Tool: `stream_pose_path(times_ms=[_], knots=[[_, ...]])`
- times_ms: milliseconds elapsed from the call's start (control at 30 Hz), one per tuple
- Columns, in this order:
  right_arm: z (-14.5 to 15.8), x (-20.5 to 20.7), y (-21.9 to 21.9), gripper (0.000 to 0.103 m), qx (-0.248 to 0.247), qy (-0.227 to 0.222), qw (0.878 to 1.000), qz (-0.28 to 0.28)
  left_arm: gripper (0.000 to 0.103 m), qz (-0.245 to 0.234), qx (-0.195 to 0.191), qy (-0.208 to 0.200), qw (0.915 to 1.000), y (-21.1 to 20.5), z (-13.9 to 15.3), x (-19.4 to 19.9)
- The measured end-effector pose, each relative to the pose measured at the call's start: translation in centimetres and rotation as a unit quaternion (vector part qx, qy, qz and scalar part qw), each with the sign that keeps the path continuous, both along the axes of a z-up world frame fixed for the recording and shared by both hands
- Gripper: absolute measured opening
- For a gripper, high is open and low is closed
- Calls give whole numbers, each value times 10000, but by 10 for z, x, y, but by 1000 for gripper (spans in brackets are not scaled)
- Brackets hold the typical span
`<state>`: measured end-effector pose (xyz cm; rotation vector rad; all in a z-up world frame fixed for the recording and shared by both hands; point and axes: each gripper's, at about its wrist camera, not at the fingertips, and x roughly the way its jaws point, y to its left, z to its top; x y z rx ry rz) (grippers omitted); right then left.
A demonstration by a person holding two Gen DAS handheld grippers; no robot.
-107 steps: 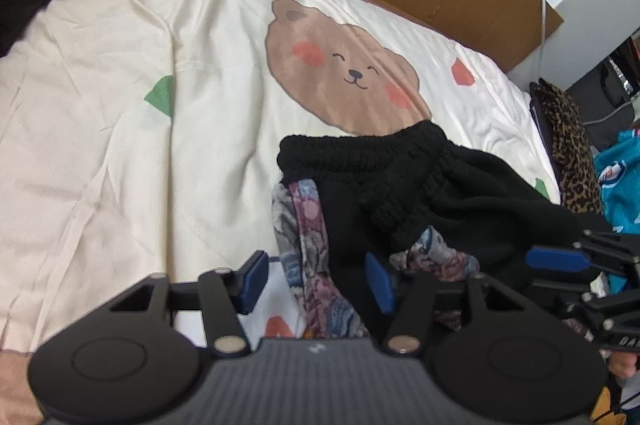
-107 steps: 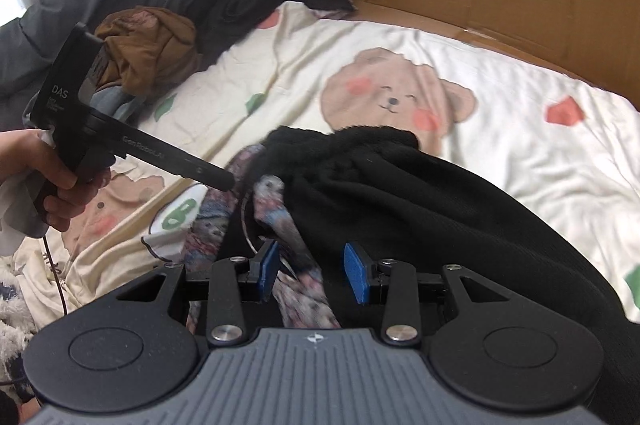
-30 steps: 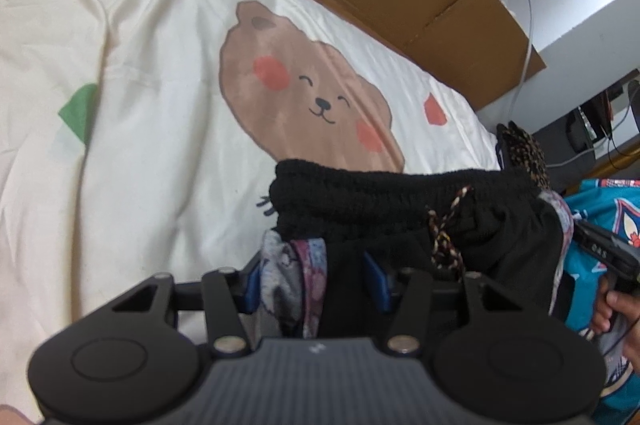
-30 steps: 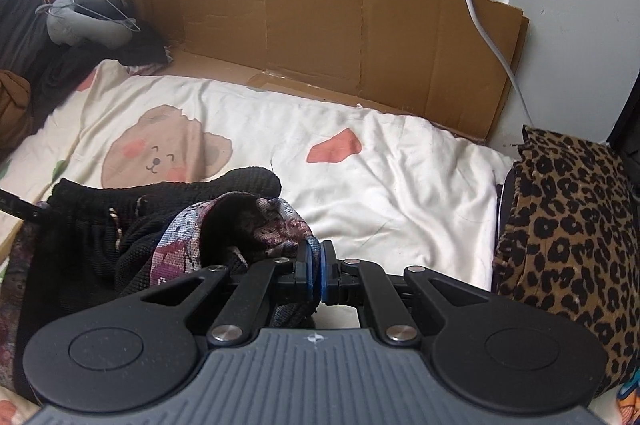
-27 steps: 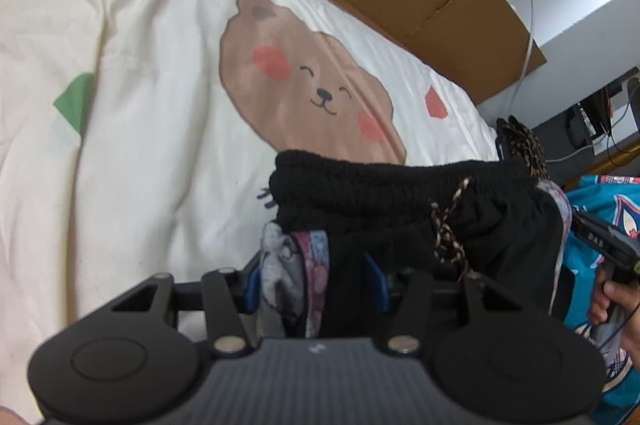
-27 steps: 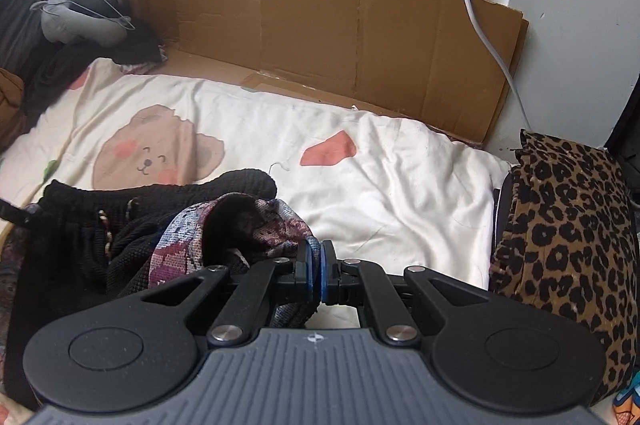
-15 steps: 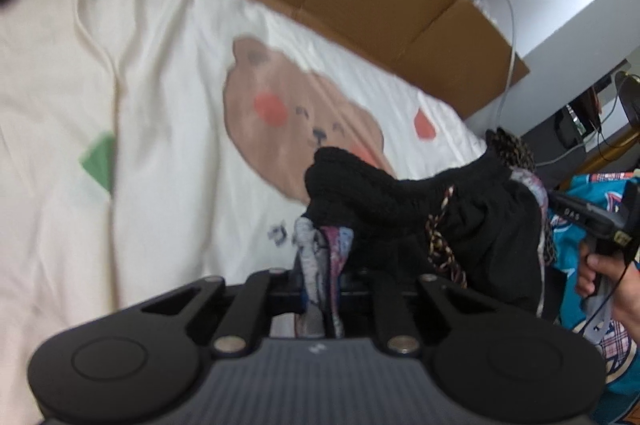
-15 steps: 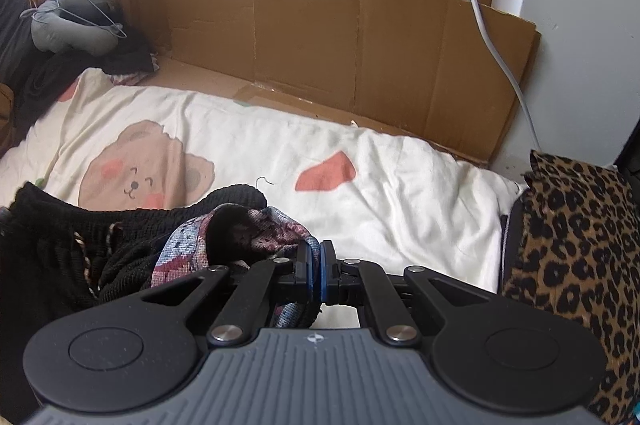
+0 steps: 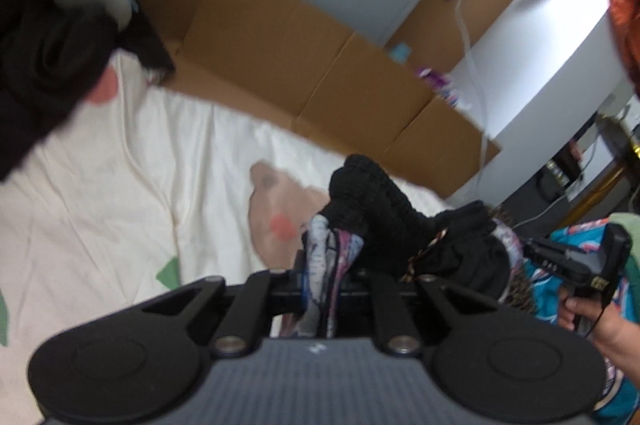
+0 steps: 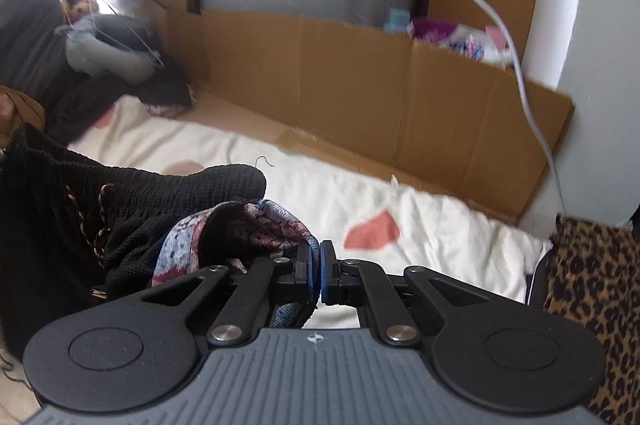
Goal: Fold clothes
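Note:
A pair of black knit shorts (image 9: 384, 213) with a patterned pink-and-grey lining and a braided drawstring hangs lifted above the bear-print bedsheet (image 9: 120, 193). My left gripper (image 9: 322, 277) is shut on one waistband corner, the patterned lining bunched between its fingers. My right gripper (image 10: 320, 271) is shut on the other corner of the shorts (image 10: 132, 221), its blue pads (image 10: 329, 275) pressed together on patterned cloth. In the left wrist view the right gripper (image 9: 576, 261) shows at the right edge, held by a hand (image 9: 600, 325).
A cardboard wall (image 10: 360, 93) lines the far side of the bed. Dark clothes (image 9: 48, 57) and a grey bundle (image 10: 108, 49) lie piled at the head end. A leopard-print cushion (image 10: 592, 289) sits at the right. A white cable (image 10: 504, 25) hangs down the wall.
Both grippers have risen and tilted up, lifting the shorts off the sheet. The left gripper went from open around the waistband to shut on it; the right stayed shut on it.

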<state>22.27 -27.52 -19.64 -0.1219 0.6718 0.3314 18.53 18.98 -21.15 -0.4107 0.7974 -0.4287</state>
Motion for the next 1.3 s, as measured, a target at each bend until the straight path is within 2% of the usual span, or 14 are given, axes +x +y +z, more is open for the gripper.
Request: stream_pose_path(times_ms=[167,267,367,467,533,767,867,967,1067,1133,1200,1300], knots=[[43,-24,0,2,104,-332,9993,114,11,-190,-91,-415,9989,-3,50,-29],[58,-31,-2,2,148,-463,9988,115,11,-292,-189,-537,9979,-10,71,-46],[61,-31,-8,2,192,-480,9986,53,11,-597,-270,-636,9958,-21,90,-62],[63,-30,-13,2,237,-489,9985,-14,11,-960,-352,-578,9931,-33,99,-71],[64,-29,-17,2,266,-496,9984,-58,11,-1131,-542,-491,9909,-39,102,-75],[68,-29,-26,2,342,-531,9979,-147,11,-1774,-993,-452,9781,-61,122,-84],[69,-30,-28,2,365,-551,9977,-162,11,-1883,-1126,-529,9742,-65,131,-91],[69,-29,-29,2,381,-557,9976,-179,11,-1793,-831,-603,9784,-65,127,-89],[59,-25,-26,2,351,-463,9982,-167,11,-1550,-361,-464,9862,-65,106,-79],[52,-23,-25,2,330,-398,9985,-158,11,-1490,-54,-373,9881,-68,88,-75],[44,-23,-22,2,283,-327,9990,-149,11,-1495,215,-277,9881,-76,68,-73],[28,-22,-20,2,215,-164,9995,-149,11,-1721,634,-213,9828,-93,40,-77]])
